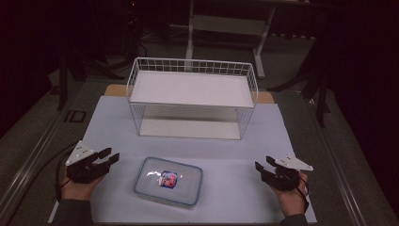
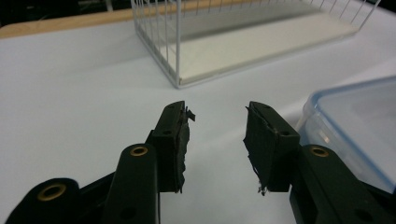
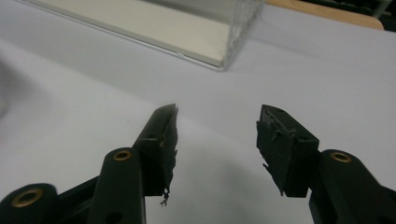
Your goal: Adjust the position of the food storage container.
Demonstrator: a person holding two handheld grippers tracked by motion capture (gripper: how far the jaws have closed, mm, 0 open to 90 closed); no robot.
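White table [image 1: 117, 122], lidded container [image 1: 168, 181] between two spread-jawed grippers [image 1: 109, 157] [image 1: 261, 165]

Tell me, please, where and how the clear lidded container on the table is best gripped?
Probably with both grippers: the container is flat and wide, too broad for one pair of jaws. Bring the left gripper and right gripper, both open, in from either short end, pinching the blue-edged lid rim.

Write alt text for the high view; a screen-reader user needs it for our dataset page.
A person's hands hold the left gripper and right gripper, both open, either side of a lidded clear plastic container on a pale table mat. Behind it stands a white two-tier wire shelf, both tiers bare.
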